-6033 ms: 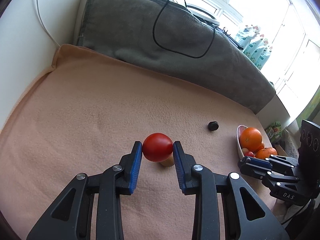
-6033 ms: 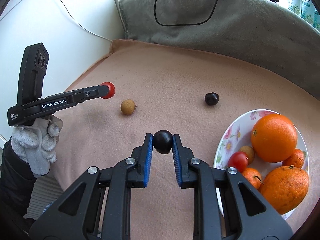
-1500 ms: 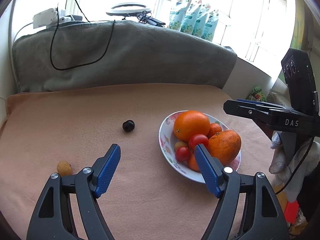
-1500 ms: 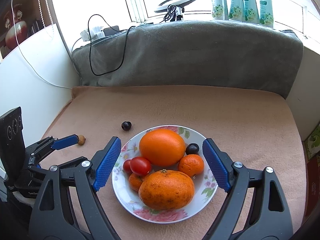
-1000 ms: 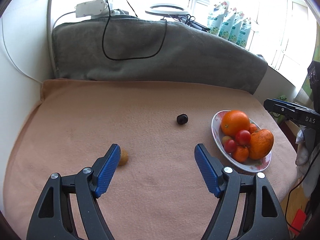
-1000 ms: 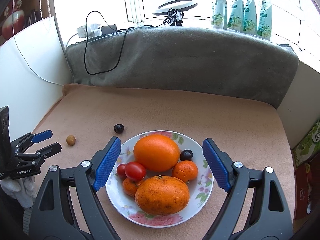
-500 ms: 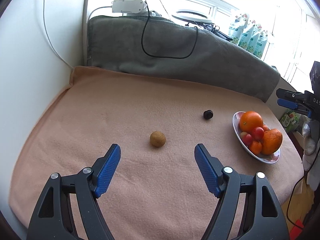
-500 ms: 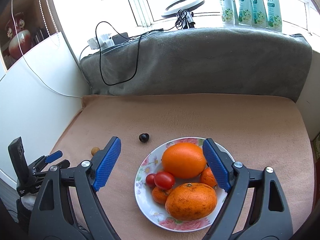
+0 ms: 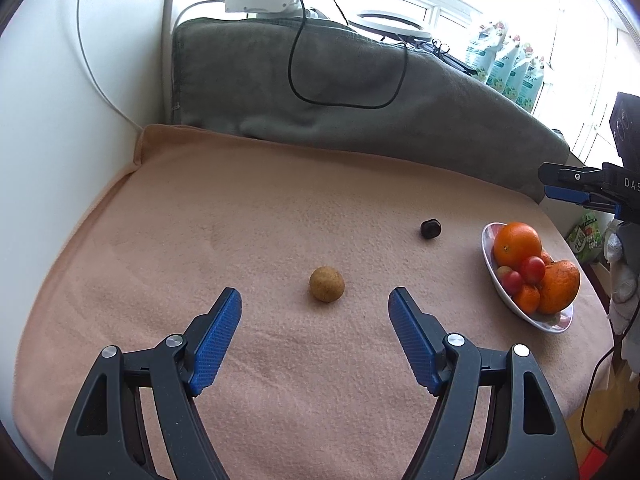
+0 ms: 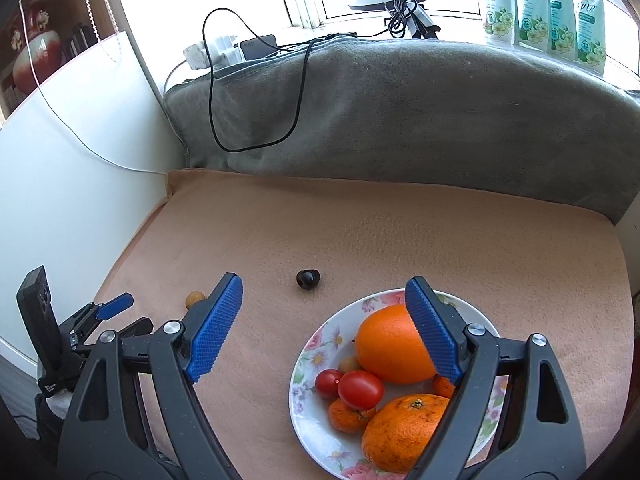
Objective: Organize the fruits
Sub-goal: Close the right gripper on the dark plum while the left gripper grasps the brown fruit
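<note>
Aiming the left gripper [image 9: 315, 334], jaws wide and empty, at the little brown ball fruit [image 9: 327, 284] sitting on the pink blanket [image 9: 168, 216]. Maybe bumping it and rolling it away. Keeping the right gripper [image 10: 324, 326] wide too, hovering over the plate [image 10: 320, 336], away from the dark fruit [image 10: 308, 278].

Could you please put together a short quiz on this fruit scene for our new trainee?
1. True or false: the left gripper is clamped on a tomato.
2. Which loose fruit lies just ahead of that gripper's open jaws? A) small tan fruit B) dark fruit C) large orange
3. How many fruits lie on the peach blanket, outside the floral plate?

Key
1. False; it is open and holds nothing.
2. A.
3. Two: the small tan fruit and the dark fruit.
</note>
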Demonstrator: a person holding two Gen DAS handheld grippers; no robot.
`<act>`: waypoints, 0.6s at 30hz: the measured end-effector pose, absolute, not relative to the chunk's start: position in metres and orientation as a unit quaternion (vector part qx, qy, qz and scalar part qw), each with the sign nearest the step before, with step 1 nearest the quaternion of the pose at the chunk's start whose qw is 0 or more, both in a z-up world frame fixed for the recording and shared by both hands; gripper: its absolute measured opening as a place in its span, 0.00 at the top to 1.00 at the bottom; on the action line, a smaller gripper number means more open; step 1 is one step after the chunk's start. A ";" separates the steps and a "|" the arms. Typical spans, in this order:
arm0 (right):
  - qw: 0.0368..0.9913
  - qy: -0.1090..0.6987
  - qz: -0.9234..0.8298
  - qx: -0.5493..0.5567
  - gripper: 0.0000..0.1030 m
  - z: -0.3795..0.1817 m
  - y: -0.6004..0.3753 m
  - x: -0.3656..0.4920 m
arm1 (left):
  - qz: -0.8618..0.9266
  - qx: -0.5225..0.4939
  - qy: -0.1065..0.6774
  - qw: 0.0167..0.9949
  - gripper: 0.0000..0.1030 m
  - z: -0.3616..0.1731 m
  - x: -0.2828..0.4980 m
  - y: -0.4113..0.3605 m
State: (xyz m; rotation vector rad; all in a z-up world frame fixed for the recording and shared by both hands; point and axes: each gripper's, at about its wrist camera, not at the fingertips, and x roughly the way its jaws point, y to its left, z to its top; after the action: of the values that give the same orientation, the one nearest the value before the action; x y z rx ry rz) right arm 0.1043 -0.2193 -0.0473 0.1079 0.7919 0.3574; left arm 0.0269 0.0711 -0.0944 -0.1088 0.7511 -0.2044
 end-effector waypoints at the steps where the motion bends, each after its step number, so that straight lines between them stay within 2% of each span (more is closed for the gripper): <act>1: 0.904 0.387 0.176 0.049 0.16 -0.048 -0.216 0.108 | -0.100 -0.054 0.367 0.923 0.26 -0.096 0.029 0.071; 6: 0.894 0.407 0.180 0.045 0.19 -0.055 -0.200 0.129 | -0.110 -0.066 0.375 0.918 0.31 -0.102 0.037 0.073; 7: 0.890 0.414 0.182 0.050 0.25 -0.057 -0.197 0.134 | -0.113 -0.067 0.377 0.917 0.32 -0.103 0.038 0.073; 11: 0.872 0.447 0.186 0.073 0.35 -0.069 -0.190 0.154 | -0.125 -0.071 0.385 0.912 0.38 -0.107 0.044 0.071; 15: 0.859 0.473 0.180 0.080 0.49 -0.081 -0.181 0.171 | -0.138 -0.081 0.391 0.907 0.45 -0.111 0.050 0.070; 18: 0.849 0.491 0.179 0.080 0.53 -0.091 -0.175 0.180 | -0.148 -0.080 0.393 0.904 0.48 -0.113 0.053 0.068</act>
State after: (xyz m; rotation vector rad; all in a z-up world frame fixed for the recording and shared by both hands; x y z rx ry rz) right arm 0.1805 -0.1753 -0.0910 0.1688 1.0337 0.3763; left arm 0.0529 0.0676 -0.1130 -0.1661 0.8129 -0.3052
